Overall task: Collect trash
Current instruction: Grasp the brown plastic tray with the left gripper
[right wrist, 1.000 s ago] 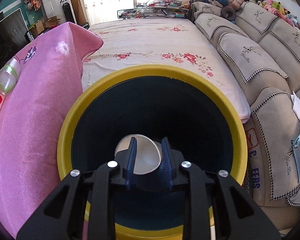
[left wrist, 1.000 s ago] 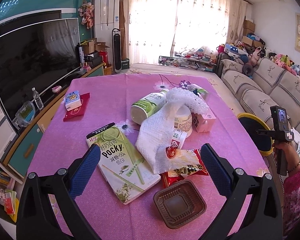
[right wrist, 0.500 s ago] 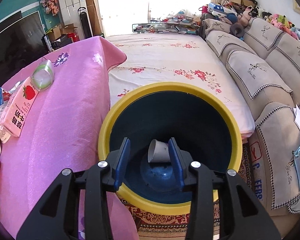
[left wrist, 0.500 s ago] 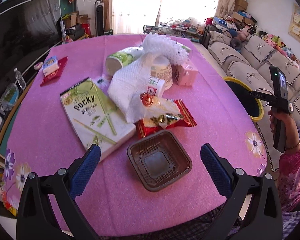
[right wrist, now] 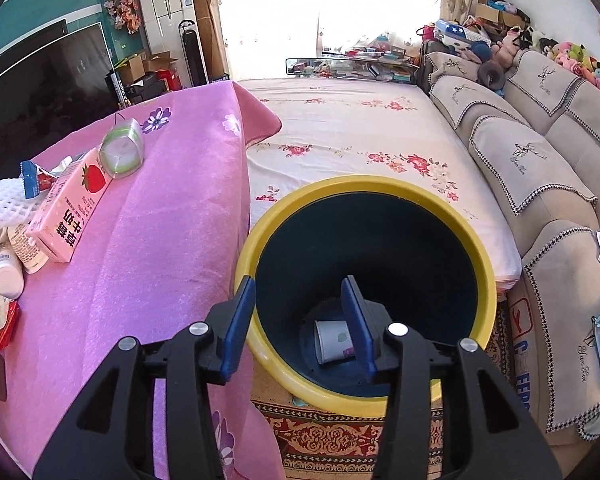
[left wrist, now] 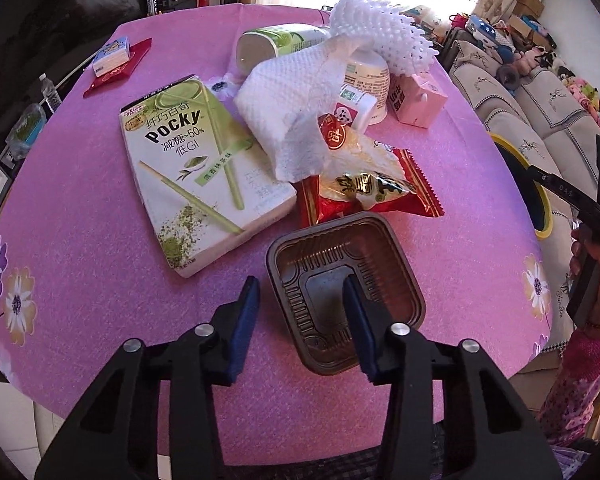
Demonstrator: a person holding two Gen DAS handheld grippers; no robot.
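Note:
A brown plastic tray point(left wrist: 340, 276) lies at the near edge of the pink table point(left wrist: 80, 208). My left gripper point(left wrist: 299, 284) is low over it with its jaws closing. The tray's left wall stands between them, one finger outside and one inside, and the pads are not pressing on it. Behind the tray lie a red snack wrapper point(left wrist: 364, 188), a Pocky box point(left wrist: 192, 168), a white paper towel point(left wrist: 292, 96) and a pink milk carton point(left wrist: 416, 100). My right gripper point(right wrist: 299, 282) hangs over the yellow-rimmed bin point(right wrist: 364, 184), jaws opening and empty. A paper cup point(right wrist: 332, 340) lies on the bin's bottom.
A white foam net point(left wrist: 380, 32), a toppled green cup point(left wrist: 276, 40) and a yoghurt pot point(left wrist: 368, 76) crowd the table's far side. A small blue pack on a red packet point(left wrist: 112, 56) sits far left. The bin stands on the floor between table, bed point(right wrist: 360, 128) and sofa point(right wrist: 540, 152).
My left gripper sank to the brown tray and its jaws narrowed from wide apart to astride the tray's left wall. My right gripper let the paper cup fall into the bin, widened, and drew back upward.

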